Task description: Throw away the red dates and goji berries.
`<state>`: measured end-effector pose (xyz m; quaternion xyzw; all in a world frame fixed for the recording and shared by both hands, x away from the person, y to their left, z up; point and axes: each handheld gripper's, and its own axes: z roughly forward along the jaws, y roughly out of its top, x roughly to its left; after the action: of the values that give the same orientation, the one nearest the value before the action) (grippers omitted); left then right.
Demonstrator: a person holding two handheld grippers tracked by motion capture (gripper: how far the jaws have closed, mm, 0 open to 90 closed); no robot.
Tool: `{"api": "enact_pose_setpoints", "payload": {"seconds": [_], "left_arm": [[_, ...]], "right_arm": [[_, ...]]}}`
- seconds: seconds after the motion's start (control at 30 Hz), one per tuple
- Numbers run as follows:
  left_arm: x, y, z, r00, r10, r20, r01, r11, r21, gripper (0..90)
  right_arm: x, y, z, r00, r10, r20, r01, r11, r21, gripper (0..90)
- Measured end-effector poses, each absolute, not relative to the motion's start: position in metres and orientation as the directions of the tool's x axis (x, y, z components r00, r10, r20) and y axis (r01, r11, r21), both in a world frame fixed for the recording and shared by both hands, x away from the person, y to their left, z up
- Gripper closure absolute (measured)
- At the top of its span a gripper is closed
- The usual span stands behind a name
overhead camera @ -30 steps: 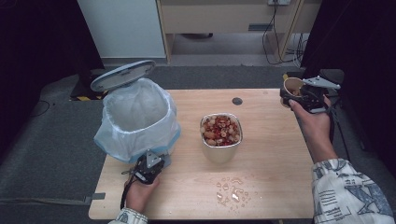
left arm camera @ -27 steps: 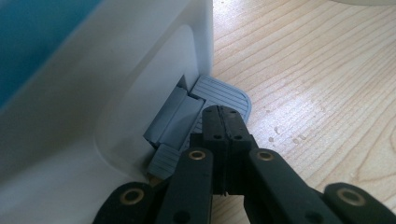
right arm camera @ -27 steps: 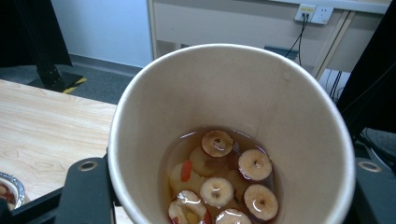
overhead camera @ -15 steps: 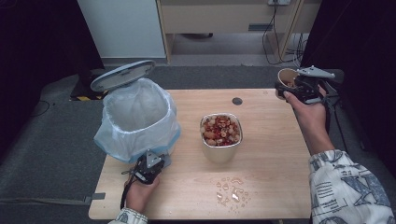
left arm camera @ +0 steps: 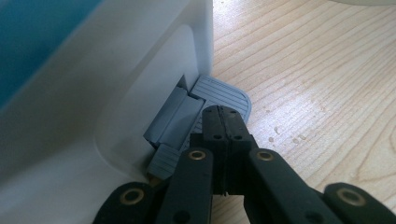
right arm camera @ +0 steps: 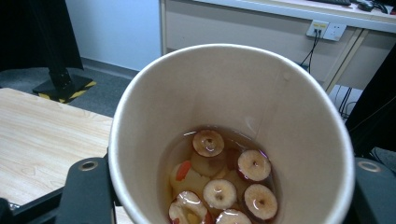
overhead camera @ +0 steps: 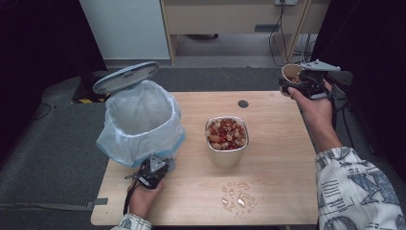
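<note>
A white pedal bin (overhead camera: 141, 122) lined with a clear bag stands at the table's left, its grey lid (overhead camera: 125, 76) raised. My left gripper (overhead camera: 155, 168) is at the bin's foot. In the left gripper view its jaws (left arm camera: 224, 116) are shut together with nothing between them, tips resting on the grey pedal (left arm camera: 226, 93). My right gripper (overhead camera: 306, 82) hangs above the table's far right corner, shut on a paper cup (overhead camera: 291, 73). The paper cup (right arm camera: 233, 88) holds brownish liquid with sliced red fruit (right arm camera: 229, 186). A metal container (overhead camera: 227, 154) full of similar fruit pieces stands mid-table.
Spilled drops of liquid (overhead camera: 237, 196) lie on the wooden table (overhead camera: 282, 158) near its front edge. A small black round spot (overhead camera: 243, 103) sits toward the table's far side. Dark floor surrounds the table; a cabinet stands behind.
My right gripper has risen with the paper cup and drifted slightly left. The left gripper, the bin and the container have stayed put.
</note>
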<state>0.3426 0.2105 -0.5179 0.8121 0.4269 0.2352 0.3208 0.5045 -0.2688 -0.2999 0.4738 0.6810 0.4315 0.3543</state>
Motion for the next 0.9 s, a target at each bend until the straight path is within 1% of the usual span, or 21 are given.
{"api": "enact_pose_setpoints", "payload": {"seconds": [0.9], "left_arm": [[0.343, 0.211, -0.518, 0.527, 0.843, 0.110, 0.541, -0.432, 0.721, 89.4]], "right_arm": [[0.506, -0.249, -0.282, -0.363, 0.920, -0.148, 0.290, 0.263, 0.920, 33.0]]}}
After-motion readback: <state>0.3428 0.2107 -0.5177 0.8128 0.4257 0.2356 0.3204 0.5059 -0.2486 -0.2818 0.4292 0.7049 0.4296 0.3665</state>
